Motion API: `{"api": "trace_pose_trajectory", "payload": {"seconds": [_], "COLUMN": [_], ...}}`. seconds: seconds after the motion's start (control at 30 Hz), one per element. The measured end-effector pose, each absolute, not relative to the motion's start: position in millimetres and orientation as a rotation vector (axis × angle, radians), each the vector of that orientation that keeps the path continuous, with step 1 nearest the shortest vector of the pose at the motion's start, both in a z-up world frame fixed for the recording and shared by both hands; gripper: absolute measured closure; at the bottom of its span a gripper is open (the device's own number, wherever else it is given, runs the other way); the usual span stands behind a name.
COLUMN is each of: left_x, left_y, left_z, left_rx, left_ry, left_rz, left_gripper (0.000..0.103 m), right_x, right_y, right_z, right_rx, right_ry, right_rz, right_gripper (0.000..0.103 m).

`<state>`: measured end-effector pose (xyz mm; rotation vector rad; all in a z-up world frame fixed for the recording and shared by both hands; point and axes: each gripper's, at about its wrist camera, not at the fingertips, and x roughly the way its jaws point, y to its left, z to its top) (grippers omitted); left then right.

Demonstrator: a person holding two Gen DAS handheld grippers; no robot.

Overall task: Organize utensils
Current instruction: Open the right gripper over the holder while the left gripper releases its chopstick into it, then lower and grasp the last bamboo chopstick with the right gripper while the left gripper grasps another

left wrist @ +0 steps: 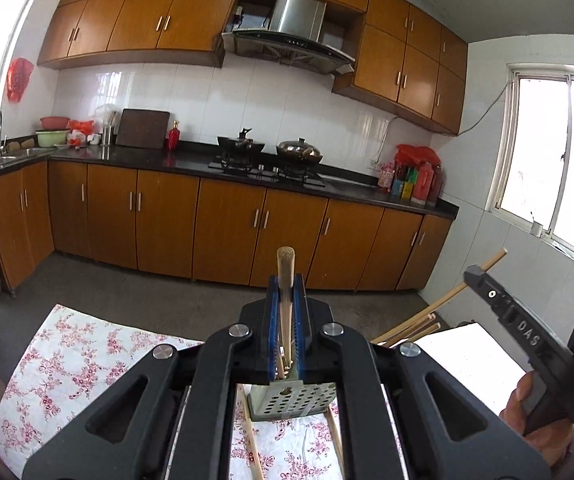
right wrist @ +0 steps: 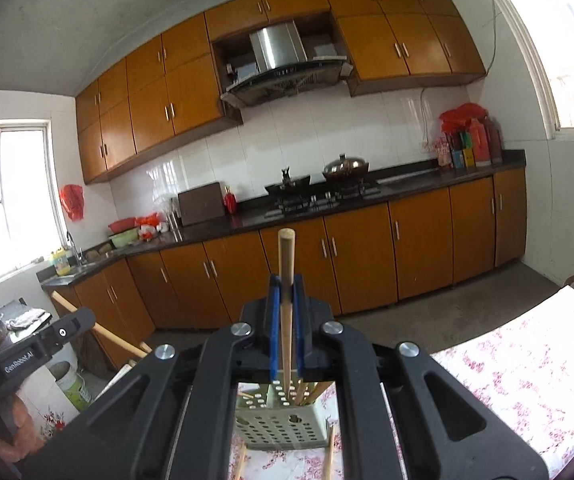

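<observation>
1. Left gripper [left wrist: 285, 280]: jaws clamping one wooden chopstick [left wrist: 285, 258], its tip standing up past the pads; right gripper [right wrist: 285, 280] pinching a second chopstick [right wrist: 286, 256] likewise.
2. Perforated holder [left wrist: 291, 400]: sitting below and just ahead of both grippers; loose chopsticks [left wrist: 253, 436] lying beside it on the floral cloth [left wrist: 75, 360].
3. Risk: a narrow grip letting a stick be pivoting or slipping; both sticks converging on one holder, likely colliding or tipping it.

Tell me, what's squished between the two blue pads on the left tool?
A wooden chopstick. In the left wrist view it stands clamped between the left tool's blue pads, above the perforated utensil holder.
</observation>
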<state>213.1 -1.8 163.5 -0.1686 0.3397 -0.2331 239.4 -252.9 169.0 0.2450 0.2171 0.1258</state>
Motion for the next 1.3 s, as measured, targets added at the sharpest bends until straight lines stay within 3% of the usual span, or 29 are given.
{"api": "trace_pose_trajectory", "payload": {"seconds": [0.17,0.37,0.63,1.1,1.3], "left_x": [223,224,210,200,182], "left_y": [-4,-3,0,3,21], "left_z": [153,150,158,155,119], "left_rx": [-0.165,-0.191,-0.217,-0.256,-0.208], "left_ry": [0.372,0.393,0.361,0.344,0.421], "left_rz": [-0.237,-0.257,-0.266,-0.261,-0.203], "left_gripper": [0.096,0.096,0.095,0.094,0.094], "right_x": [255,245,207,183,195], "right_y": [-245,-252,-277,-294,-261], "right_z": [154,152,136,64,12], "right_rx": [0.241,0.236,0.249,0.296,0.232], "right_ry": [0.263,0.246,0.26,0.463,0.629], "right_rz": [0.128,0.103,0.035,0.035,0.11], "right_gripper": [0.095,0.081,0.079,0.078,0.078]}}
